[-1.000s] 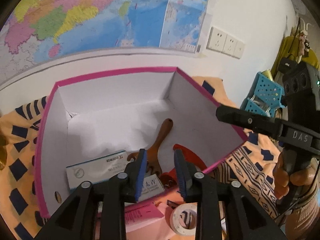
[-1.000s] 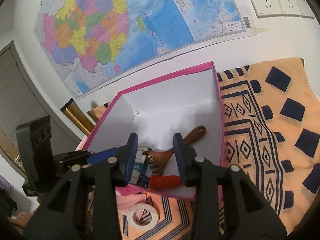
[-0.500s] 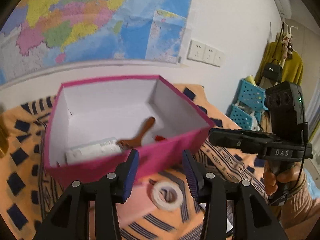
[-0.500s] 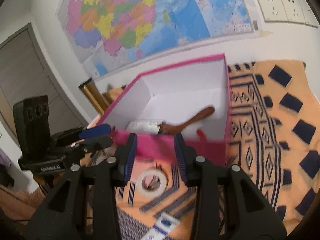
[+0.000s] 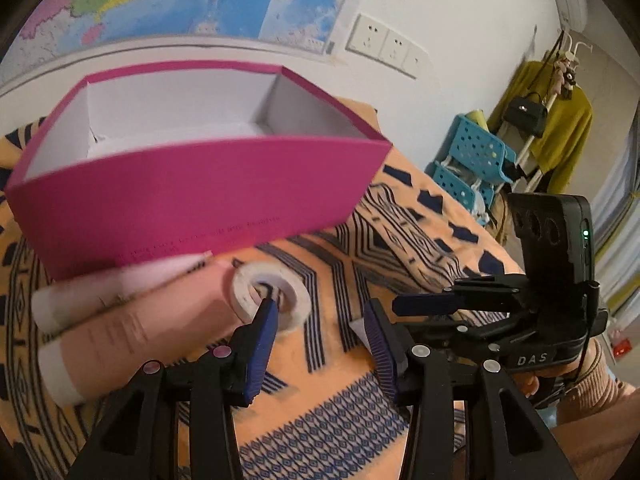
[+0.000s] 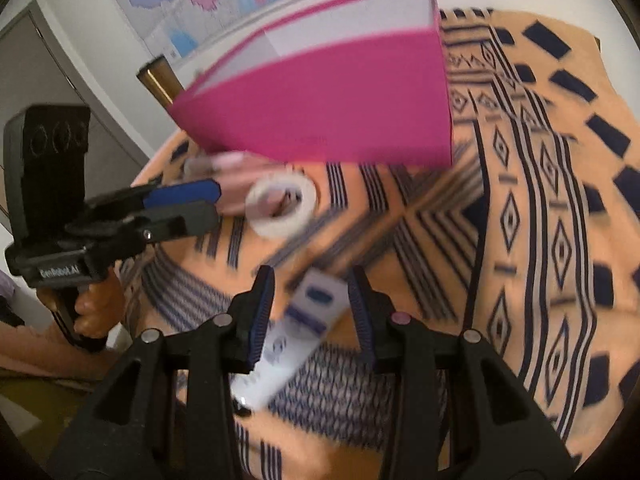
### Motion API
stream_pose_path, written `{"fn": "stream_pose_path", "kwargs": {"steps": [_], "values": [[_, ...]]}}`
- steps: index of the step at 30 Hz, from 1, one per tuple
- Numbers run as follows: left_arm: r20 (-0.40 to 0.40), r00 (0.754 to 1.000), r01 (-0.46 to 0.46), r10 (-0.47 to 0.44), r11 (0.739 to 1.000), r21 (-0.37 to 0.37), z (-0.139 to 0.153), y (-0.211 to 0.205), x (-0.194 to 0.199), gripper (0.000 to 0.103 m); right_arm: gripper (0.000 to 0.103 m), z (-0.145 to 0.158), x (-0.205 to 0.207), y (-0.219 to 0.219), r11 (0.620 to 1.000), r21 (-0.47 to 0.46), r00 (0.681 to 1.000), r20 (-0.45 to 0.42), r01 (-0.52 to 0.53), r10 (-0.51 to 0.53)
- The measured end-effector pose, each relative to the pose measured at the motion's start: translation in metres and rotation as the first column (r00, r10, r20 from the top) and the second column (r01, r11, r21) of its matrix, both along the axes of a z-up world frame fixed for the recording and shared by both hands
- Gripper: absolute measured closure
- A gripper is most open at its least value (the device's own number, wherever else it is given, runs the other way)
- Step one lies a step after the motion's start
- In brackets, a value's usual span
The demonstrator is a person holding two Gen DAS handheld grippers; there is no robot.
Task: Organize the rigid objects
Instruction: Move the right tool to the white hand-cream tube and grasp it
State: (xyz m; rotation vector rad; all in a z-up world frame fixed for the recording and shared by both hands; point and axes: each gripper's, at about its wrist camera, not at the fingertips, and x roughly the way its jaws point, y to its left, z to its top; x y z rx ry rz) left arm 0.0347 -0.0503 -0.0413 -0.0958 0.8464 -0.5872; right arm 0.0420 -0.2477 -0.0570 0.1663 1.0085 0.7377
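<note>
A pink box (image 5: 200,196) with a white inside stands on the patterned cloth, and its near wall hides what lies in it. In front of it a white tape roll (image 5: 272,296) leans against two pink tubes (image 5: 120,328). My left gripper (image 5: 320,320) is open just before the roll, its left fingertip overlapping the roll's near edge and nothing between its fingers. My right gripper (image 6: 312,300) is open low over a white and blue tube (image 6: 304,320), which lies on the cloth between its fingers, untouched. The tape roll (image 6: 282,208) and the box (image 6: 340,104) lie beyond it.
The orange patterned cloth (image 6: 540,200) stretches away to the right of the box. Blue plastic baskets (image 5: 476,160) and a yellow garment (image 5: 560,136) stand off to the right. A gold cylinder (image 6: 158,84) stands by the wall behind the box. A hand holds each gripper.
Both grippers have drawn back from above the box and sunk toward the cloth. The box's contents have dropped out of sight. The left jaws have widened.
</note>
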Motion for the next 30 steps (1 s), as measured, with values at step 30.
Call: {"fn": "stream_pose_path", "kwargs": {"steps": [30], "values": [[-0.039, 0.998, 0.048, -0.050, 0.998, -0.040, -0.010, -0.003, -0.014, 0.058, 0.071, -0.003, -0.009, 0.016, 0.998, -0.051, 0.996, 0.085, 0.043, -0.039]]}}
